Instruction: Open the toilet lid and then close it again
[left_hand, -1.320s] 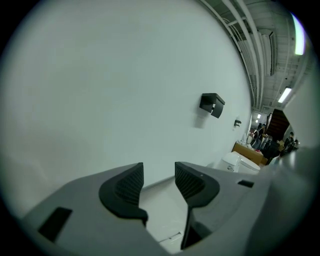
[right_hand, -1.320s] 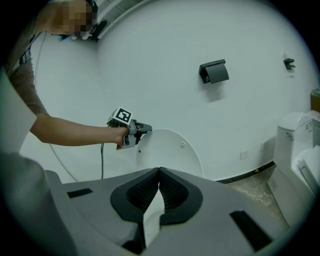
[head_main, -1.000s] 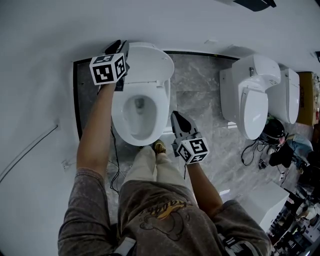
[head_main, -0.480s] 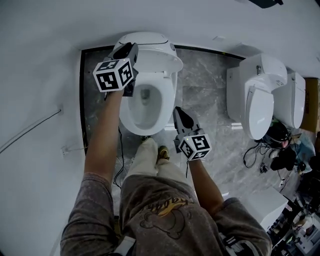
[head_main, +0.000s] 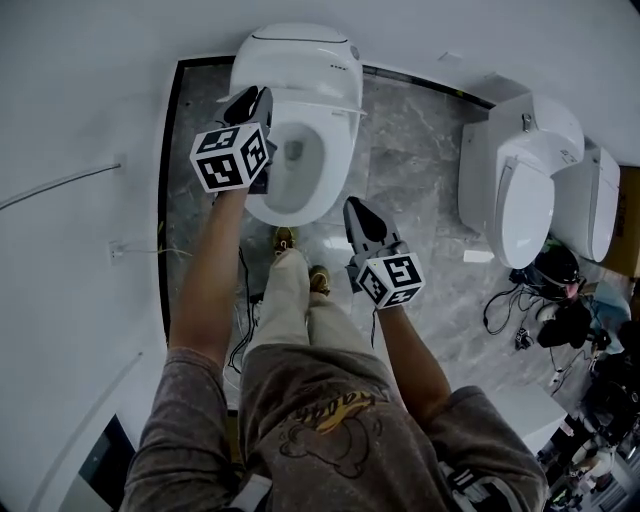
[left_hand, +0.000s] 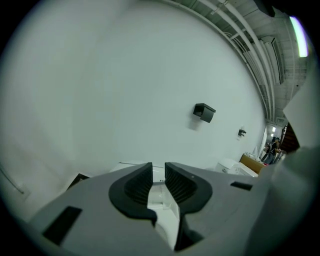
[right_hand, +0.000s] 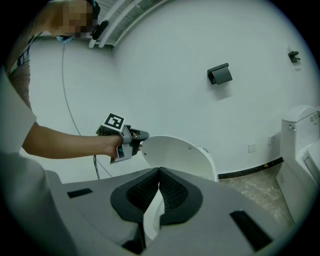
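Note:
A white toilet (head_main: 300, 50) stands against the wall with its bowl (head_main: 292, 172) uncovered. Its lid (right_hand: 175, 155) is raised and tilted, its underside facing the right gripper view; from above the lid (head_main: 322, 100) shows as a thin band. My left gripper (head_main: 252, 100) sits at the lid's left edge, also visible as the left gripper (right_hand: 144, 135). Its jaws (left_hand: 158, 167) stand a narrow gap apart with nothing between them. My right gripper (head_main: 357, 208) hovers in front of the bowl's right side, away from the toilet. The right gripper (right_hand: 159, 171) is shut and empty.
A second toilet (head_main: 525, 190) with its lid down stands to the right. Cables and dark gear (head_main: 545, 290) lie on the marble floor beyond it. A cable (head_main: 240, 300) runs down the toilet's left side. The person's shoes (head_main: 285, 240) stand before the bowl. A dark box (right_hand: 220, 75) hangs on the wall.
The toilet has slid up the head view as both grippers drew back toward the person. The left gripper stayed at the lid's left edge, and the lid's face shows narrower from above.

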